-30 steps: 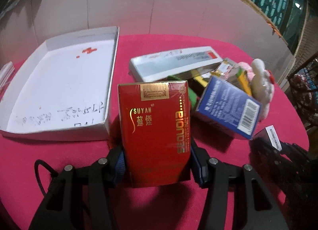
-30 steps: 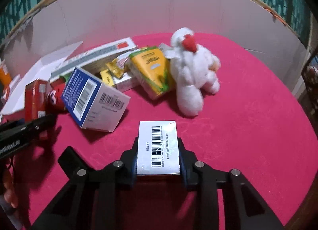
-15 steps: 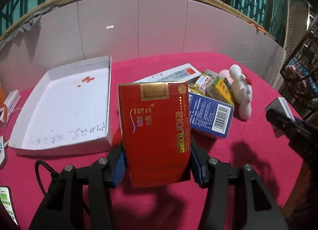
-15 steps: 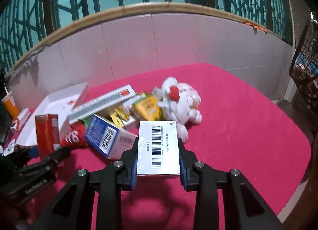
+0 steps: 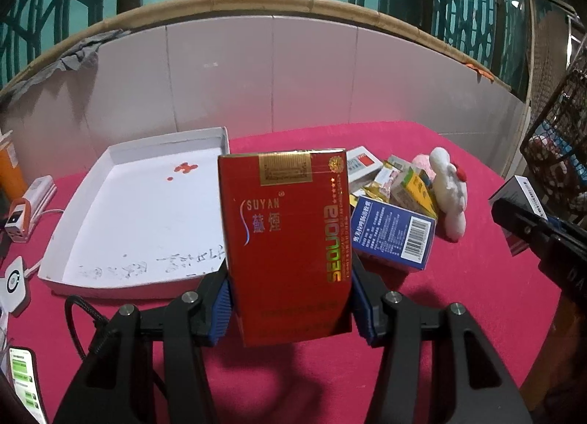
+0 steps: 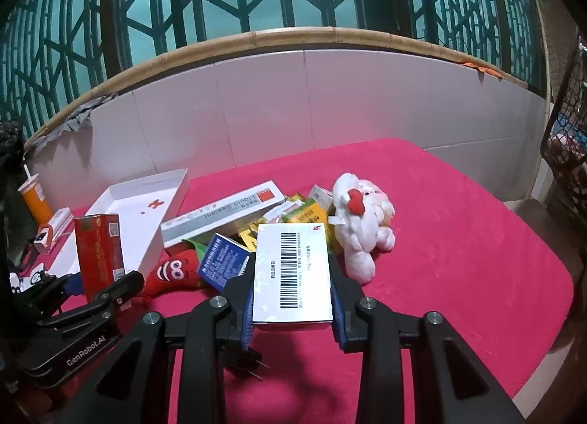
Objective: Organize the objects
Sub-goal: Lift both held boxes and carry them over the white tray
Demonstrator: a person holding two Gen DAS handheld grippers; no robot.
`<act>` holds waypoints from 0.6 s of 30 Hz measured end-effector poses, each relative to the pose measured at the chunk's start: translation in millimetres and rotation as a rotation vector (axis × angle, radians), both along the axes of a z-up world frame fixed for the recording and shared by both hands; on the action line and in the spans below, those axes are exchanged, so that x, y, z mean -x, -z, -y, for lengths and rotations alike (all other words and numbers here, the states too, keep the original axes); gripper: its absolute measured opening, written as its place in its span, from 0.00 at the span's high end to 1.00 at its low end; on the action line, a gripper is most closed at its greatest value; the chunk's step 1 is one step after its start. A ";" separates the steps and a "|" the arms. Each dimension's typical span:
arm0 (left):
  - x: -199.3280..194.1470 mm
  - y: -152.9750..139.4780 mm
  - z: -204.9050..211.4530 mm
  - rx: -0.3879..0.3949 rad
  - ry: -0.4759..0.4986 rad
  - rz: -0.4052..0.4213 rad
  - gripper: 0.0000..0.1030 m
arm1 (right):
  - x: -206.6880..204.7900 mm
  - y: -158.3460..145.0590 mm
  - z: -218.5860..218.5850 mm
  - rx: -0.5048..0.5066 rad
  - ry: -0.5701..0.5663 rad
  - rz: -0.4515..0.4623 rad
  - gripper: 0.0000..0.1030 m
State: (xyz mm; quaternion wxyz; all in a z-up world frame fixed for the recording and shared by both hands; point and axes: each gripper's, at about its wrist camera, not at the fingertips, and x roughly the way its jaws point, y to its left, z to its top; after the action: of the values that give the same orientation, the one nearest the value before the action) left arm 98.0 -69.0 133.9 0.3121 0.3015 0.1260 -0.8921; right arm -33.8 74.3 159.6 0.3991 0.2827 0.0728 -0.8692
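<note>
Left gripper [image 5: 290, 308] clamped on red carton [image 5: 288, 240], right gripper [image 6: 291, 308] clamped on white box [image 6: 291, 273], both raised above pink worktop [image 6: 458, 259].

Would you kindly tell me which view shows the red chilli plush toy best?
The right wrist view: the red chilli plush toy lies in plain sight there, face showing. In the left wrist view the red box hides it.
</note>
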 end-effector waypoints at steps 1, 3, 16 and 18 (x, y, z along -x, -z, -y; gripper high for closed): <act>-1.6 -1.2 0.8 0.001 -0.003 -0.005 0.48 | -1.0 -1.6 0.6 0.003 0.000 -0.001 0.66; -3.2 -2.5 2.4 0.003 -0.004 -0.012 0.48 | -3.8 -5.2 1.6 0.010 -0.003 -0.003 0.66; -26.1 -12.6 15.1 0.008 -0.042 -0.057 0.48 | -26.6 -22.8 18.6 0.021 -0.044 -0.023 0.66; -29.4 -13.3 17.2 0.007 -0.048 -0.064 0.48 | -30.0 -24.8 21.5 0.021 -0.052 -0.025 0.66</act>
State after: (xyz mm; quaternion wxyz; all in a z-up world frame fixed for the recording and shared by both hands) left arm 127.4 -86.3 147.2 0.3305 0.2688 0.1401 -0.8938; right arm -3.8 52.8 184.4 0.4238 0.2657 0.0758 -0.8626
